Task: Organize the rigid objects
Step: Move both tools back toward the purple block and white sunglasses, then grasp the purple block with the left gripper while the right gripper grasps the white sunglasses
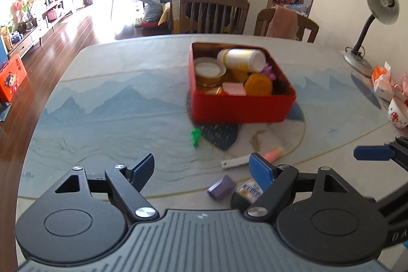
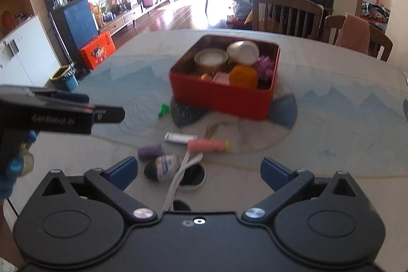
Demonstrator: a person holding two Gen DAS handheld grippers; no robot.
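Observation:
A red tin box (image 1: 242, 108) (image 2: 221, 98) sits mid-table, filled with a white bottle (image 1: 242, 58), a jar, an orange object (image 1: 258, 84) and other small items. Loose on the table in front of it lie a green piece (image 1: 195, 136) (image 2: 163, 111), a white stick (image 1: 234, 162) (image 2: 180, 137), a pink tube (image 1: 273, 153) (image 2: 207, 145), a purple block (image 1: 221, 187) (image 2: 150, 151) and a small dark-capped bottle (image 1: 248, 191) (image 2: 163, 167). My left gripper (image 1: 204, 171) is open and empty, just before the purple block. My right gripper (image 2: 200, 171) is open and empty over the small bottle and a white cord (image 2: 178, 180).
A desk lamp (image 1: 369, 24), tissue packs and a bowl (image 1: 397, 111) stand at the table's right side. Wooden chairs (image 1: 211, 12) stand behind the far edge. The left gripper shows at the left in the right wrist view (image 2: 63, 114).

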